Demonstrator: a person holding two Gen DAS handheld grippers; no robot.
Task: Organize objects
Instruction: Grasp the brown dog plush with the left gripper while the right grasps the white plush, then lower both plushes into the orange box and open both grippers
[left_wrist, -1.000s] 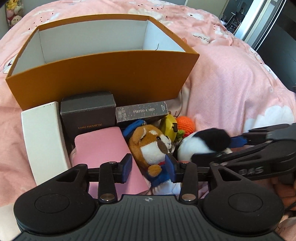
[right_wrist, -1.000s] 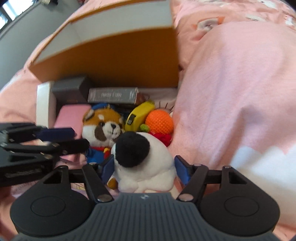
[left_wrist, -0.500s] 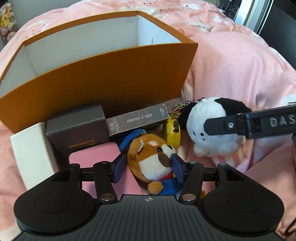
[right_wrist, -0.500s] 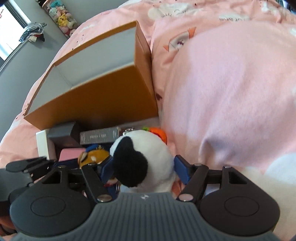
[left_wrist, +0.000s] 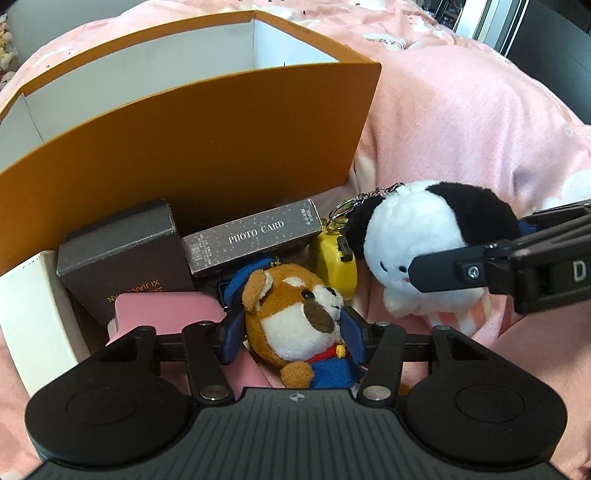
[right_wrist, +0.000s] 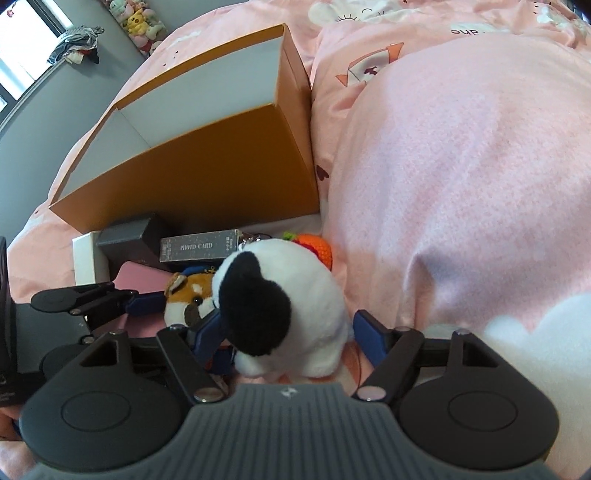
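On a bed covered by a pink blanket (left_wrist: 461, 122), a large orange box (left_wrist: 207, 140) with a white inside stands open, and a cluster of small things lies just in front of its near wall. The left tongs (left_wrist: 291, 338) straddle a brown and white stuffed dog (left_wrist: 295, 317) in a blue outfit; their blue pads sit at either side of its body and the jaws are closing, with the right pad touching the toy and the left one looking just short of it, so the dog is not yet firmly clamped. The right tongs (right_wrist: 286, 338) hold a white and black stuffed toy (right_wrist: 284, 299) between their pads, lifted clear of the pile; the left pad presses into its black ear while the right pad stands slightly off the white fur, and the jaws are opening. In the left wrist view that toy hangs to the right of the dog, a metal keychain (left_wrist: 354, 203) trailing from its head. Behind the dog lie a grey box marked PHOTO CARD (left_wrist: 255, 236), a dark box (left_wrist: 122, 254), a white box (left_wrist: 33, 314), a pink case (left_wrist: 166, 314) and a yellow toy (left_wrist: 334, 266). An orange knitted ball (right_wrist: 317, 247) peeks out beyond the white toy in the right wrist view.
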